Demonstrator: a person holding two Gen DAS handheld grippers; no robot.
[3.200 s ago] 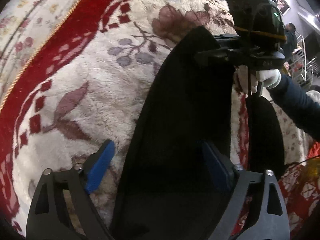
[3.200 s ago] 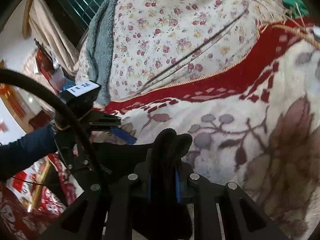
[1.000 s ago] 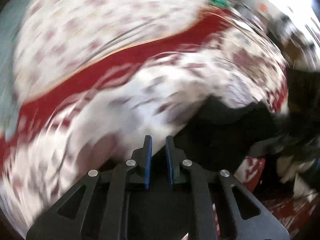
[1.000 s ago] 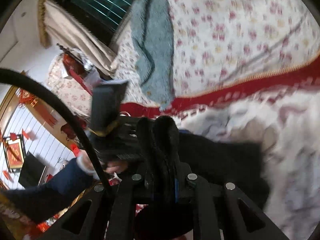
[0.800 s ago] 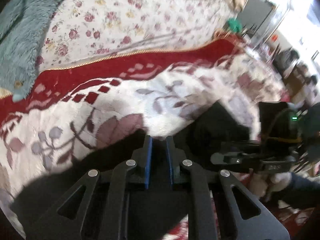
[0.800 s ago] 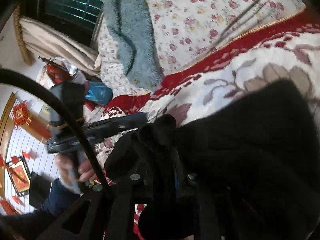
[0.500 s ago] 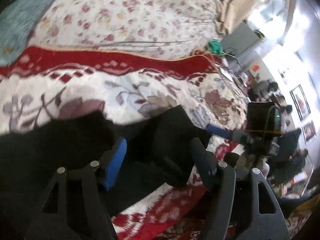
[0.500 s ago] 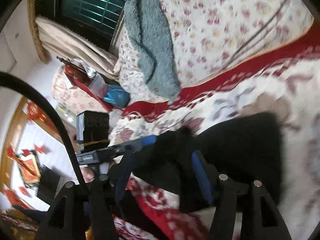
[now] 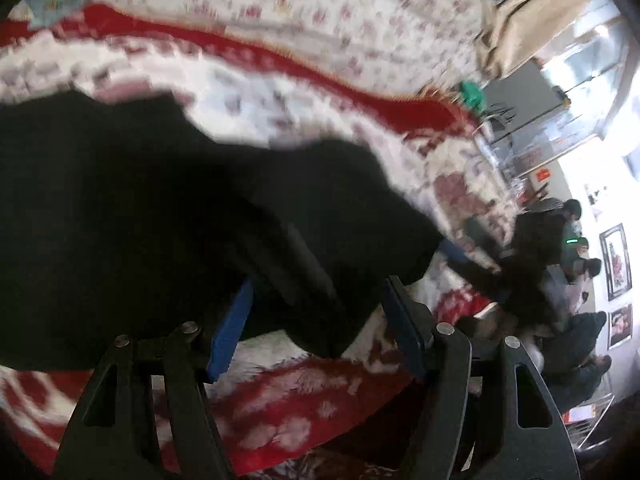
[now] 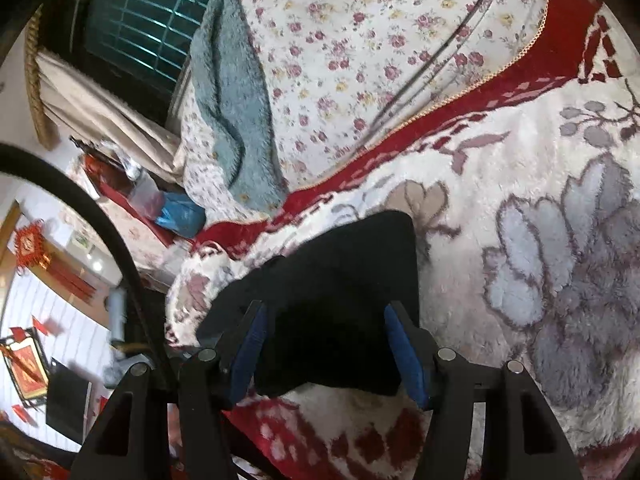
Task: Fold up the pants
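The black pants [image 9: 160, 220] lie folded on the fleecy red and white blanket [image 9: 300, 392]. In the blurred left wrist view my left gripper [image 9: 318, 320] stands open, and a corner of the pants lies between its blue pads without being pressed. Beyond the pants' right corner a blue fingertip [image 9: 451, 249] of the other gripper shows. In the right wrist view the pants [image 10: 344, 272] form a flat dark rectangle. My right gripper [image 10: 326, 344] is open, its pads either side of the near edge and apart from the cloth.
The blanket [image 10: 560, 240] covers a bed with a floral sheet [image 10: 360, 40] and a grey-blue fleece [image 10: 232, 100] behind. A black cable [image 10: 100, 216] arcs across the left. The bed's edge runs just below the pants. Several people [image 9: 576, 336] sit far right.
Both grippers were shut on bunched black cloth a second ago; both have opened and let go. The pants now lie flat on the blanket, and both grippers have drawn back a little.
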